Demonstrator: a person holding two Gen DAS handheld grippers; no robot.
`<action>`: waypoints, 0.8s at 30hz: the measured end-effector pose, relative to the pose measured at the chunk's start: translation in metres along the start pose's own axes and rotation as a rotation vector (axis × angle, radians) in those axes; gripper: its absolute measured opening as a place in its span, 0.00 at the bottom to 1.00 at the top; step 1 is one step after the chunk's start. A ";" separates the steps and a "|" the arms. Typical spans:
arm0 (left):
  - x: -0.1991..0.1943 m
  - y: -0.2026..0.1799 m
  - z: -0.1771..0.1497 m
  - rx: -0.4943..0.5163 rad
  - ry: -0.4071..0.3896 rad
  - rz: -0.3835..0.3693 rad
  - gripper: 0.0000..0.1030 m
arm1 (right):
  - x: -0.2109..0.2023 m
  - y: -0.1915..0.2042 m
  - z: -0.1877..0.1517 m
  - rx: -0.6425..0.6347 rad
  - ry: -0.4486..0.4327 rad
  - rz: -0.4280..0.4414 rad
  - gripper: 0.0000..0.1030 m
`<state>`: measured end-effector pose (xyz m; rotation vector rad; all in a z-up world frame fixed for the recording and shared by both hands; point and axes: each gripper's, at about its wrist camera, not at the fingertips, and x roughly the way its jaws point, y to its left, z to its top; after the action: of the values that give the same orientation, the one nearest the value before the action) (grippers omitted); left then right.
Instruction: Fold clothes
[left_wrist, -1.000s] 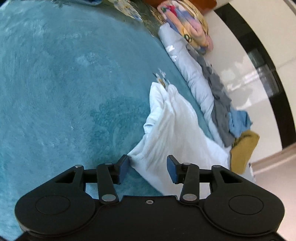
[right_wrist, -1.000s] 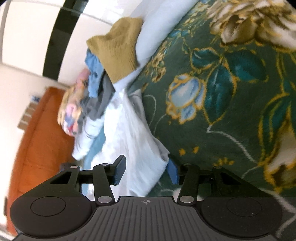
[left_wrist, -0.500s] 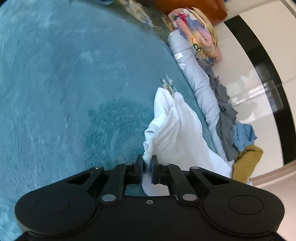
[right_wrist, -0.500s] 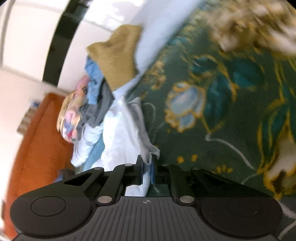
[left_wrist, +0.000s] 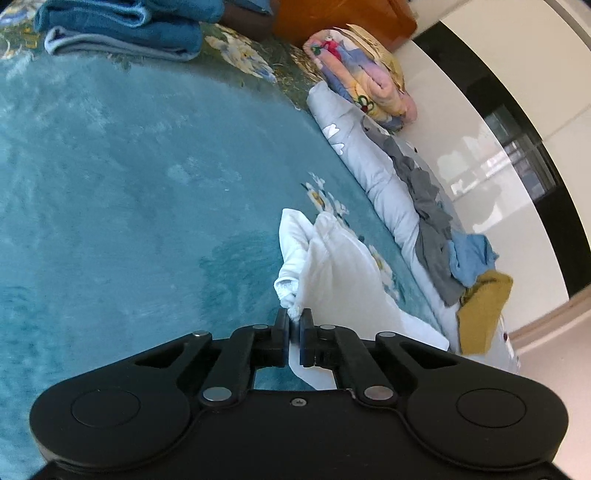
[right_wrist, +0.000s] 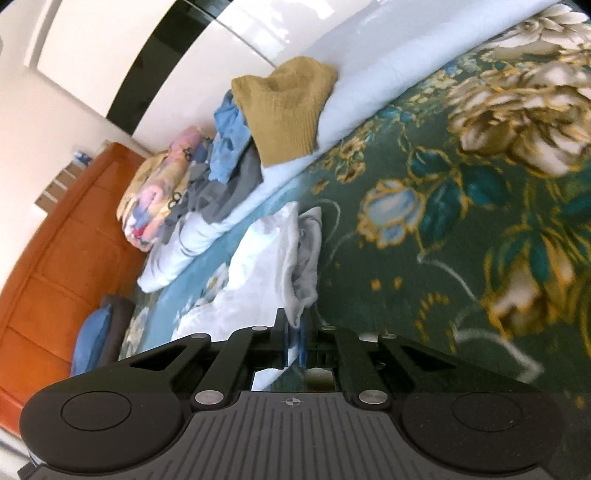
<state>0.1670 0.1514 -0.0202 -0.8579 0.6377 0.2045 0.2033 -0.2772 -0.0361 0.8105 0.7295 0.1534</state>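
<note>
Two black grippers, one crumpled white cotton garment on teal plush blanket. Left gripper clenched on its edge; right gripper clenched on another edge.

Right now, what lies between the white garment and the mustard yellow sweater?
In the left wrist view, between the white garment and the mustard yellow sweater lie a strip of teal blanket and the pale blue quilt carrying grey clothing.
</note>
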 end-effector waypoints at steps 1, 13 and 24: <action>-0.005 0.003 -0.003 0.009 0.003 0.002 0.02 | -0.004 0.001 -0.003 -0.009 0.005 -0.006 0.04; -0.044 0.034 -0.034 0.061 0.057 0.024 0.02 | -0.039 -0.011 -0.045 -0.019 0.069 -0.069 0.04; -0.034 0.048 -0.036 0.097 0.101 0.058 0.14 | -0.023 -0.031 -0.055 0.003 0.103 -0.107 0.05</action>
<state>0.1044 0.1585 -0.0482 -0.7607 0.7614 0.1819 0.1458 -0.2745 -0.0713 0.7688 0.8683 0.0979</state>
